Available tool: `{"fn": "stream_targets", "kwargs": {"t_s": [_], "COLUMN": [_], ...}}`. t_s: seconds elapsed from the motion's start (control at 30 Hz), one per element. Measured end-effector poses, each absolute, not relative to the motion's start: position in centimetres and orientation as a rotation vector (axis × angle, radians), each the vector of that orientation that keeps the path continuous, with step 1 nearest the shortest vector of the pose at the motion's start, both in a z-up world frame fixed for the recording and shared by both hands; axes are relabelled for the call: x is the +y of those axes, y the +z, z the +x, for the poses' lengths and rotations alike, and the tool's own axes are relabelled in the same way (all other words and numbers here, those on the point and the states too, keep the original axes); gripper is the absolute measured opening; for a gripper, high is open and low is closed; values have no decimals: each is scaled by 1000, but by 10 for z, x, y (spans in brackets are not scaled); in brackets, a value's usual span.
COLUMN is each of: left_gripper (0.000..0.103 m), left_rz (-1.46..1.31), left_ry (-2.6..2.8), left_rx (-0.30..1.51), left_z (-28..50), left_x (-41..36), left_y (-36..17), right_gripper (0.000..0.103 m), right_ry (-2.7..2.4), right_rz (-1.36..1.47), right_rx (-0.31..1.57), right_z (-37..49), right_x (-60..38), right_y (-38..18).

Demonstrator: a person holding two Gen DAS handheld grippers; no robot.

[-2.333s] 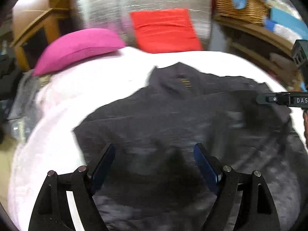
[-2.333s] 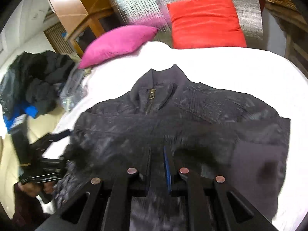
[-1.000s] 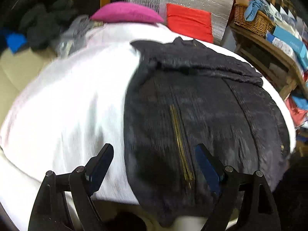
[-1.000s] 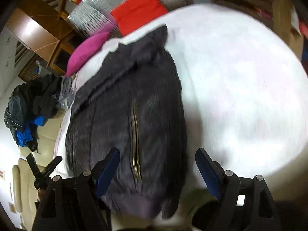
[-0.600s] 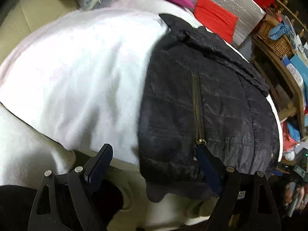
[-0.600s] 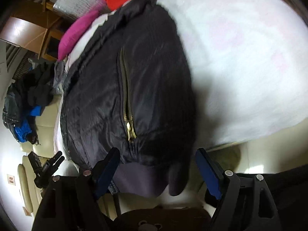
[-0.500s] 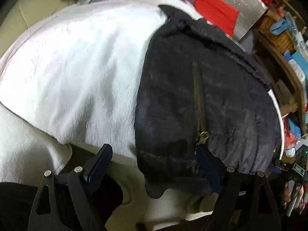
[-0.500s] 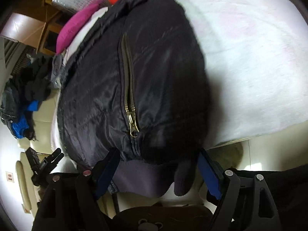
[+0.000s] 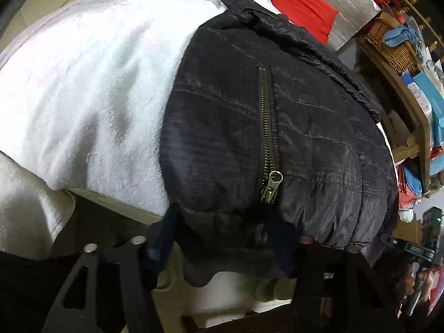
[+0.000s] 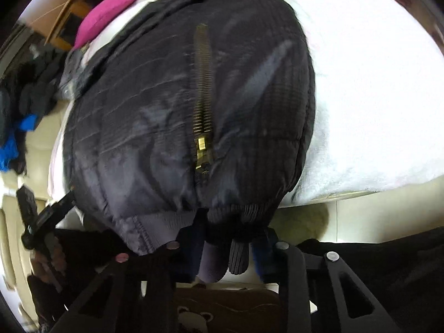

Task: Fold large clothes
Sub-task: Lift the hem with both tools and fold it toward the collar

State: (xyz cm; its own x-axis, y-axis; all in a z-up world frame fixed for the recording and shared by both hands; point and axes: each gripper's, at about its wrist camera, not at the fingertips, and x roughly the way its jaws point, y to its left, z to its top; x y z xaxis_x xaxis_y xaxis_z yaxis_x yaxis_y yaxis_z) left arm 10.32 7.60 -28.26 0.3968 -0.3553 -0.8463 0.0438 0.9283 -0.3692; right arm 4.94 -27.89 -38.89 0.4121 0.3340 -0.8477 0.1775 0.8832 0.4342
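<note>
The black padded jacket [image 9: 277, 127] lies zipped on the white blanket [image 9: 91, 88], its collar toward the pink pillow [image 10: 111, 14] and red cushion [image 9: 302, 11], and its ribbed hem [image 10: 236, 219] hanging just over the near edge of the bed. Both tools are at that hem. The left gripper [image 9: 222, 247] has its jaws closing with the hem's left part between them, though the blur keeps me from telling whether the pads are pressing yet. The right gripper [image 10: 230, 244] is also closing, with the ribbed band and a dangling cuff bunched between its blue pads [image 10: 256, 252]; they look to be touching the knit. To my eye the step in hand is taking the bottom edge at two points so it can be carried up toward the collar. To do that well, each jaw should bite the whole thickness of the hem, both layers, not just the loose cuff, or the padding will slip out as it lifts. The two grips should sit evenly either side of the brass zipper [image 9: 269, 144], so the fold comes up square and does not skew.
</note>
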Motion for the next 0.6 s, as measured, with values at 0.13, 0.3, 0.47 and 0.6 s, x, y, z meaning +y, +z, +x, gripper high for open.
{"fn": "stream_targets", "kwargs": {"t_s": [0.13, 0.3, 0.47, 0.6], "left_gripper": [52, 80, 88, 92], "left_rz": [-313, -338, -252, -263], "left_ry": [-261, -274, -253, -235], "left_rx": [1116, 1139, 1200, 1213], "left_z": [98, 103, 104, 108], "left_x": [81, 80, 68, 67], "left_y": [-277, -280, -292, -299], "right_gripper": [31, 34, 61, 74], "right_ry": [213, 204, 124, 87], "right_rz": [502, 553, 578, 604], "right_rx": [1053, 1084, 1131, 1086], "right_z": [41, 51, 58, 53], "right_x": [-273, -281, -290, -300], "right_y": [-372, -397, -407, -410]}}
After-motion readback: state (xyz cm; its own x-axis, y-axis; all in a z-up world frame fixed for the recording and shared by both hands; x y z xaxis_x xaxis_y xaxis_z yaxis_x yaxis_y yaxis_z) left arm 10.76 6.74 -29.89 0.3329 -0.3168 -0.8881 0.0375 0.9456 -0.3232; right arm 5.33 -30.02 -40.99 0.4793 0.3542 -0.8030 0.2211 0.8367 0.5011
